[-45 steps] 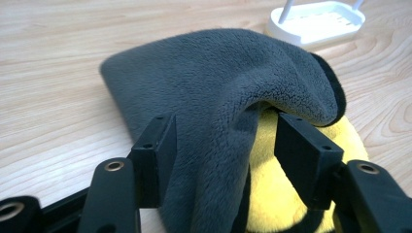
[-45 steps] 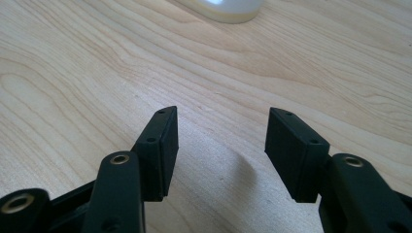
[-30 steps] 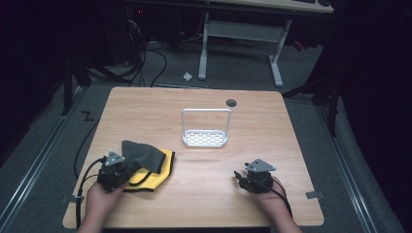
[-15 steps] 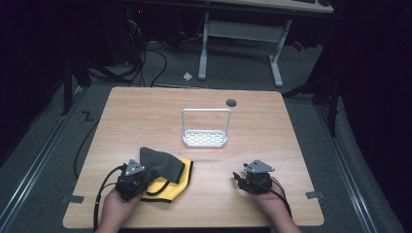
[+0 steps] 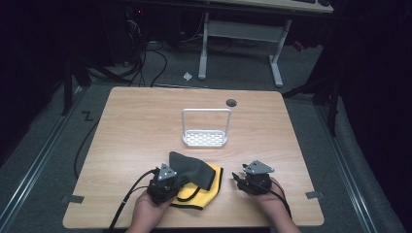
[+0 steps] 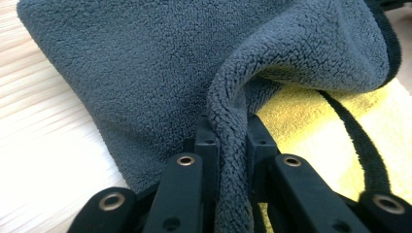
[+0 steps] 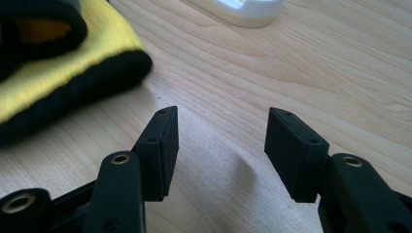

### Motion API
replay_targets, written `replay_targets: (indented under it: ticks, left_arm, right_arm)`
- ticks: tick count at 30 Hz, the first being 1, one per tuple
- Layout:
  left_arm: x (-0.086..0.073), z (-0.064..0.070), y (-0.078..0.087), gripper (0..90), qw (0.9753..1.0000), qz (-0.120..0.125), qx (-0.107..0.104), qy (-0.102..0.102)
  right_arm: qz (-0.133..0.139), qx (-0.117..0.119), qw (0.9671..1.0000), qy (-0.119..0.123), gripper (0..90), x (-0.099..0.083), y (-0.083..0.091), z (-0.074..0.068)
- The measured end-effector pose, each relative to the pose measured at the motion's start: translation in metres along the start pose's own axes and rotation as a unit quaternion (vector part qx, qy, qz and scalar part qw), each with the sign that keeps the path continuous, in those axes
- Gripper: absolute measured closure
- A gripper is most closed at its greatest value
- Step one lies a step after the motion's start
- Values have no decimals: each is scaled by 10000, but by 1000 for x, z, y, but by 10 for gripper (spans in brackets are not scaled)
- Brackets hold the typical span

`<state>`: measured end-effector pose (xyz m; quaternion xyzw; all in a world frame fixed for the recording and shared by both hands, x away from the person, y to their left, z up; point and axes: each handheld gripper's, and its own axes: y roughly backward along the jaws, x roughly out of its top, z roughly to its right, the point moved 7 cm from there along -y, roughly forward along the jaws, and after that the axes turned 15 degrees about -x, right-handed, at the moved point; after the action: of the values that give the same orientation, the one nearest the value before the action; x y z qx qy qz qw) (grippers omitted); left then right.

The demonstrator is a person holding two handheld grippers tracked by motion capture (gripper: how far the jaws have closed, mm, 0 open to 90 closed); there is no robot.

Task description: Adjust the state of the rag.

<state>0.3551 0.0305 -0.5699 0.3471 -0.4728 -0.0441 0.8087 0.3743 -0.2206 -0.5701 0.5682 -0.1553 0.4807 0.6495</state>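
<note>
The left gripper (image 6: 228, 145) has its jaws pressed together on a raised fold of the grey cloth (image 6: 145, 73), the fleece bunched up between the two black pads. Pinching a ridge rather than a flat edge gives it a firm hold for dragging or lifting that layer, which seems to be the aim. The grey cloth lies draped over a yellow cloth (image 6: 311, 126) with black trim, so a pull on the fold would likely peel the top layer off the lower one.

From the high view, the left gripper (image 5: 167, 183) sits at the near edge of the table (image 5: 136, 126), left of centre, with the grey cloth (image 5: 192, 170) spreading away from it toward the far right and the yellow cloth (image 5: 201, 194) showing beneath and to the right. The left hand (image 5: 145, 213) comes in low from the near edge, gripper angled forward and slightly right.

The right gripper (image 7: 218, 141) has its jaws spread, empty, hovering just over bare wood, near the trimmed corner of the yellow cloth (image 7: 63, 63) but apart from it; I judge it is waiting to take that corner. In the high view the right gripper (image 5: 252, 178) rests near right, its hand (image 5: 272, 208) low behind it.

A white wire rack (image 5: 205, 131) stands farther off, mid-table, well apart from both.
</note>
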Motion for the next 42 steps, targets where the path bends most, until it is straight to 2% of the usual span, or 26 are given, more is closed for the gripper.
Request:
replay_targets:
  ticks: [2, 4, 6, 10, 12, 13, 15, 17, 18, 21, 23, 24, 25, 26, 28, 29, 30, 31, 33, 35, 36, 37, 38, 39, 40, 42]
  left_arm:
    - [1, 2, -2, 776, 10000, 3, -25, -8]
    - [3, 4, -1, 693, 9999, -13, -117, 19]
    - [6, 5, 4, 609, 9999, 16, -99, -11]
    - [18, 15, 16, 467, 9993, 166, -155, -294]
    - [21, 18, 17, 428, 9990, 209, -181, -361]
    - [30, 25, 19, 411, 9979, 364, -263, -476]
    - [35, 29, 18, 380, 9971, 434, -350, -513]
    - [46, 37, 9, 366, 9959, 511, -539, -517]
    - [52, 42, -3, 348, 9957, 426, -539, -616]
    - [55, 44, -14, 331, 9962, 275, -490, -672]
    - [53, 38, -29, 382, 9972, -187, -142, -706]
    - [53, 38, -29, 476, 9972, -187, -142, -706]
    - [51, 34, -32, 476, 9972, -300, -61, -683]
    - [49, 28, -32, 688, 9979, -276, -137, -574]
    - [50, 27, -28, 808, 9983, -166, -159, -542]
    - [50, 27, -28, 830, 9983, -166, -159, -542]
    - [52, 27, -20, 840, 9985, 6, -190, -523]
    - [52, 27, -20, 843, 9985, 6, -190, -523]
    - [56, 26, -5, 842, 9982, 284, -225, -483]
    - [57, 22, 15, 834, 9970, 596, -371, -318]
    - [57, 22, 15, 830, 9970, 596, -371, -318]
    - [56, 15, 35, 828, 9941, 947, -521, -102]
    - [53, 9, 44, 827, 9929, 1053, -547, 26]
    - [53, 9, 44, 826, 9929, 1053, -547, 26]
    - [45, -5, 60, 826, 9916, 1198, -455, 184]
    - [33, -20, 74, 824, 9911, 1240, -324, 359]
  right_arm:
    - [-1, 7, 10000, -3, 469, 0, 0, 0]
    - [3, 16, 10000, -10, 469, 0, 0, 0]
    - [4, 12, 10000, -24, 469, 0, 1, 0]
    - [-3, 5, 10000, -17, 469, 0, 0, -1]
    - [6, 10, 10000, -7, 469, 1, 0, -1]
    - [17, 20, 10000, 11, 469, 1, 1, -1]
    - [16, 22, 10000, 10, 469, 1, 1, -2]
    - [24, 33, 10000, 9, 469, 1, 1, -2]
    - [32, 45, 10000, -10, 469, 2, 2, -3]
    - [62, 52, 10000, -25, 468, 2, 3, -3]
    - [92, 50, 9999, -42, 467, 3, 4, -2]
    - [92, 50, 9999, -42, 467, 3, 4, -2]
    - [135, 48, 9999, -53, 467, 5, 6, -3]
    - [235, 63, 9997, -68, 464, 9, 10, -6]
    - [333, 106, 9994, -58, 463, 12, 14, -9]
    - [333, 106, 9994, -58, 463, 12, 14, -9]
    - [391, 231, 9989, -65, 462, 16, 18, -15]
    - [391, 231, 9989, -65, 462, 16, 18, -15]
    - [464, 376, 9982, -37, 457, 22, 20, -25]
    - [477, 438, 9979, -37, 450, 24, 20, -29]
    - [466, 478, 9978, -36, 447, 25, 20, -32]
    - [446, 590, 9972, -63, 444, 26, 20, -37]
    - [426, 672, 9968, -120, 440, 27, 20, -40]
    - [405, 751, 9962, -150, 436, 28, 20, -43]
    - [400, 771, 9961, -139, 431, 28, 19, -46]
    - [391, 755, 9964, -44, 425, 29, 17, -52]
